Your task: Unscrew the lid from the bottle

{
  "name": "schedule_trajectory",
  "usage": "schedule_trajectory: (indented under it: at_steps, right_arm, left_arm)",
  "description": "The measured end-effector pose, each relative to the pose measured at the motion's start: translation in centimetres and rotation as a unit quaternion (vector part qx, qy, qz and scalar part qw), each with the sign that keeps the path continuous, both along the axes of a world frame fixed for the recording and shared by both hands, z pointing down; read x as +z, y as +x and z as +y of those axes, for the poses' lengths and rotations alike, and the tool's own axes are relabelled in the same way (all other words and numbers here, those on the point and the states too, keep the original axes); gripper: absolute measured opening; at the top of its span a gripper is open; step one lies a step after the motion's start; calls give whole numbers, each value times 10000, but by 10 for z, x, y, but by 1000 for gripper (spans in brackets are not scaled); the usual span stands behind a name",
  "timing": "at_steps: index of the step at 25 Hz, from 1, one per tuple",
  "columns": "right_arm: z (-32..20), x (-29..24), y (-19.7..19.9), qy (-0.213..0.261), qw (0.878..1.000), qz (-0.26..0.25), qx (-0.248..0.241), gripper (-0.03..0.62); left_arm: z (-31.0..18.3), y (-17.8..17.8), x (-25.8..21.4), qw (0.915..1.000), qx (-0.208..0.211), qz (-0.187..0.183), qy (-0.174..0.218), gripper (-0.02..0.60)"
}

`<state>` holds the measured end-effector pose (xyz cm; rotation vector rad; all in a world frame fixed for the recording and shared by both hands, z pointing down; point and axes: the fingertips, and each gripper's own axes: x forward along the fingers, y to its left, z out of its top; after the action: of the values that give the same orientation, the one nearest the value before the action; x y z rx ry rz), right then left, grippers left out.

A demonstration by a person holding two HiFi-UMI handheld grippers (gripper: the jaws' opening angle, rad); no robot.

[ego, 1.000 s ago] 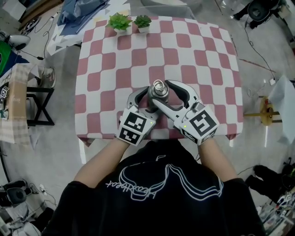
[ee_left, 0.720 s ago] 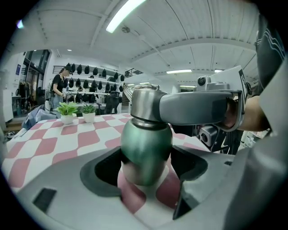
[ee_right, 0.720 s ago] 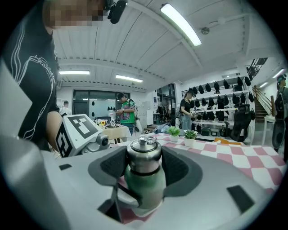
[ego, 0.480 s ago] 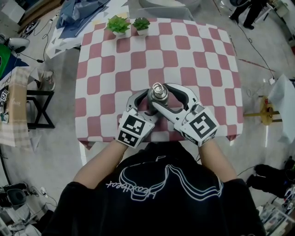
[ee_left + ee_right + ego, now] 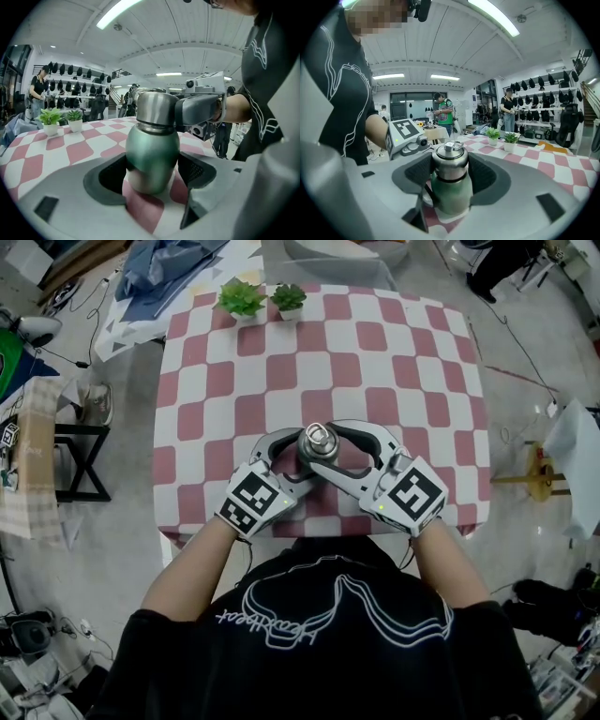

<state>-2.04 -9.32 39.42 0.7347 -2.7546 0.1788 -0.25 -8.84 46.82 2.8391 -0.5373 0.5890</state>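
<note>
Standing upright on the checked table (image 5: pixel 394 352), close to its near edge, a green bottle (image 5: pixel 152 152) is recorded, with its steel lid (image 5: pixel 449 161) seated on the neck. The contents are hidden by the lid. At the far edge, well apart from the bottle, two white pots (image 5: pixel 248 304) are noted side by side, each holding a green plant (image 5: pixel 242 292).

The left gripper (image 5: pixel 152 171) is found clamped on the lower green body of the bottle, with one dark pad pressed against each side. The right gripper (image 5: pixel 449 171) is set higher. Its jaws have just been closing, the lid is between them, and the pads are seen bearing on the lid's steel wall from both sides.

In the head view, both forearms are seen reaching in from the near edge and converging on the bottle, the left gripper from the left and the right gripper from the right. Both grippers are tipped slightly downward, with their marker cubes turned up. The bottle's base is seen resting on the cloth.
</note>
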Motion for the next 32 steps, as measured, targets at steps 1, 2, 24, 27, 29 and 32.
schedule_trajectory:
  at_steps: [1,2,24,27,29,32]
  right_arm:
    - [-1,-1,0,-22,10000,32,-50,245]
    - [-1,-2,-1,-29,9999,33,-119,245]
    - [3,5,-10,-127,9870,633,-1474,245]
    - [4,4,-12,-112,9867,604,-1507,245]
    - [4,4,-12,-85,9871,564,-1496,245]
    - [2,5,-11,-56,9871,626,-1469,245]
  left_arm:
    - [0,0,0,9999,117,-9,-1,345]
    - [0,-1,0,9997,234,-21,0,345]
    - [5,-5,5,9762,2099,-518,-184,345]
    - [6,-6,5,9767,2071,-521,-199,345]
    - [5,-6,6,9771,2048,-540,-209,345]
    - [4,-4,7,9782,1988,-559,-225,345]
